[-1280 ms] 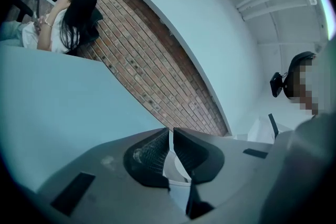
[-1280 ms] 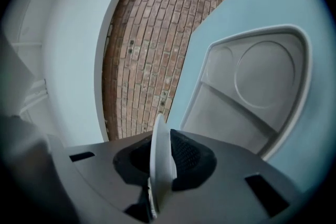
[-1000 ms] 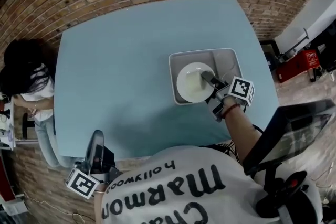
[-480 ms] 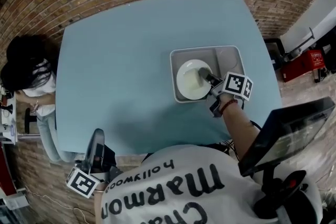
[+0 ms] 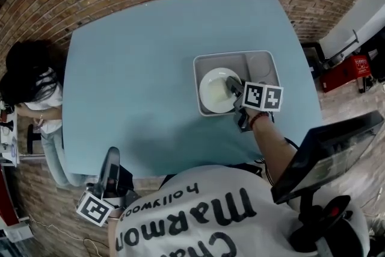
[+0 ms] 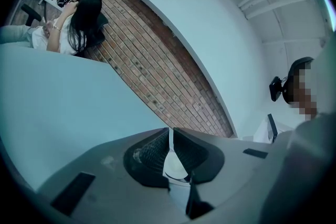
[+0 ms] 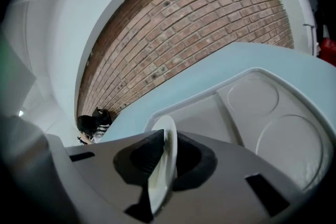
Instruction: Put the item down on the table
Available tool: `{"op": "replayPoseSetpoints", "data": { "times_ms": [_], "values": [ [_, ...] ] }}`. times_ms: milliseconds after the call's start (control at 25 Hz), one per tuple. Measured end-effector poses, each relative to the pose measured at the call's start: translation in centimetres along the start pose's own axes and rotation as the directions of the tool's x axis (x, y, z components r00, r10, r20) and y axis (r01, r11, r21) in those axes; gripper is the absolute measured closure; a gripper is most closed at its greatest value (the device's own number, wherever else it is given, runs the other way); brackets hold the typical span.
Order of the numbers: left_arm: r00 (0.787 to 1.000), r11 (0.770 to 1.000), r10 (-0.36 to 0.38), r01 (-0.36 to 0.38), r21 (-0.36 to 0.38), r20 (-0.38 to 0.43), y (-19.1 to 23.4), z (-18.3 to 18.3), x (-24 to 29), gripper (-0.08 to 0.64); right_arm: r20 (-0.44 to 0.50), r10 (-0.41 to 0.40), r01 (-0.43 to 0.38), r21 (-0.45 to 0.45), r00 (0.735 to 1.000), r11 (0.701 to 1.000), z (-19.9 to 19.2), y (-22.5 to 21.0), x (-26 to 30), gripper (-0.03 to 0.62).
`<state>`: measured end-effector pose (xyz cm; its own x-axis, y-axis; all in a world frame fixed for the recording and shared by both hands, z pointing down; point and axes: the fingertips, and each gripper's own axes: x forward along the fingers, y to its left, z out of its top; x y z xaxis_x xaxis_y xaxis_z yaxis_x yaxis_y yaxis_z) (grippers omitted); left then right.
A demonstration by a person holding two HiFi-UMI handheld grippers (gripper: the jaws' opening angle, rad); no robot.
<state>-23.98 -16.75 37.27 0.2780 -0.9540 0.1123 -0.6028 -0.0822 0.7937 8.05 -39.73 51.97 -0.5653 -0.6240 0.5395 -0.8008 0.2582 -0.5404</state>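
Plate [image 5: 215, 92], white and round, is pinched at its near rim by the right gripper [image 5: 234, 88]; the right gripper view shows its two jaws pressed onto the rim from either side. The plate lies over the big left-hand compartment of a grey tray [image 5: 262, 66], and I cannot tell whether its far edge touches the tray floor or hangs just above it. The tray itself stands on the pale blue table [image 5: 138, 63], toward the right side, with plenty of bare top to its left.

The left gripper [image 6: 169, 139] waits down at the near table edge, jaws drawn together with nothing between them, well apart from the tray.

To my eye the job is at its carrying step: the plate is gripped but not yet on the table. Next it likely has to clear the tray's raised rim, travel over the bare blue top, come down level, and only then should the jaws part.
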Motion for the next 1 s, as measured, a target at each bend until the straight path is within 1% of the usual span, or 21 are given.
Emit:
{"op": "replayPoseSetpoints", "data": {
  "times_ms": [120,360,560,880,1000],
  "values": [
    [1.000,1.000,-0.002,0.002,-0.009,0.006,0.3,0.0,-0.1,0.529,-0.003,-0.029,0.029,-0.030,1.000,0.999,0.1,-0.1,0.1,0.557],
    [1.000,1.000,-0.007,0.007,-0.026,0.008,0.3,0.0,0.0,0.529,0.001,-0.077,0.077,-0.029,0.997,0.997,0.3,-0.7,0.4,0.546],
    [1.000,0.999,-0.002,0.003,-0.041,0.021,0.9,0.1,-0.3,0.529,-0.006,-0.130,0.129,-0.088,0.992,0.988,0.2,-1.6,0.8,0.515],
    [1.000,0.998,-0.004,0.005,-0.055,0.025,0.9,0.2,-0.2,0.529,-0.019,-0.166,0.163,-0.107,0.986,0.981,0.2,-2.1,1.0,0.506],
    [1.000,0.998,-0.004,0.005,-0.056,0.023,0.9,0.2,-0.2,0.529,-0.009,-0.192,0.189,-0.141,0.981,0.972,0.3,-2.1,0.9,0.502]
  ]
}}
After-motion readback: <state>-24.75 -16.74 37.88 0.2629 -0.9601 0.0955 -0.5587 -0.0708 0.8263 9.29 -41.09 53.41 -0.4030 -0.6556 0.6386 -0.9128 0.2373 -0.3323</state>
